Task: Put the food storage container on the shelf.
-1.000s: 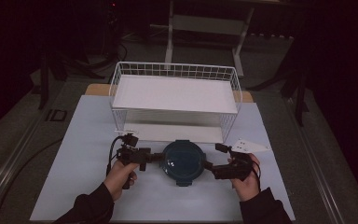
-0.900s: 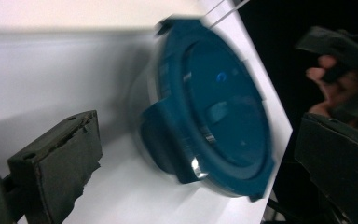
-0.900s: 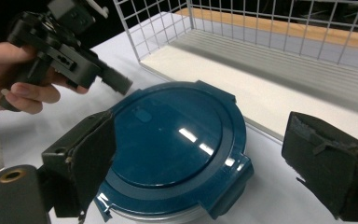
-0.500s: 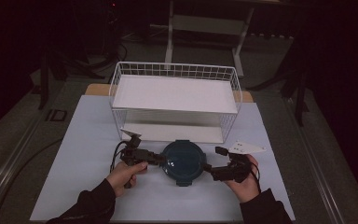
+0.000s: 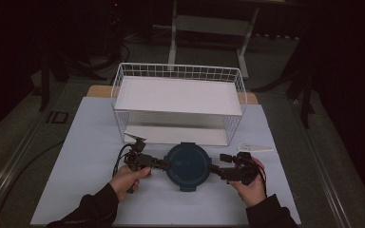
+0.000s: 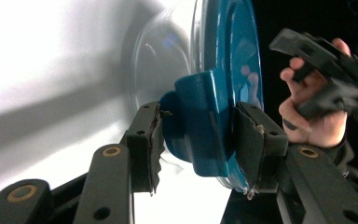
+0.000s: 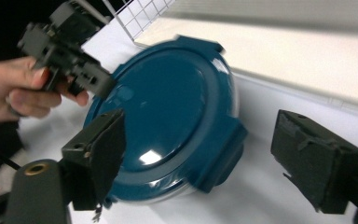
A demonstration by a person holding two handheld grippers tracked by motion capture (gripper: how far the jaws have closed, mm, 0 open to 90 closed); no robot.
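Left gripper clamps a clip tab of the teal lidded glass container before the wire basket; right gripper gapes. Seat right jaws squarely on opposite tab.

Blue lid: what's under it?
Under the blue lid sits a clear round container, its wall visible in the left gripper view. Left tongs straddle a lid tab. The container's inside is hidden by the lid from above, and glare obscures it from the side.
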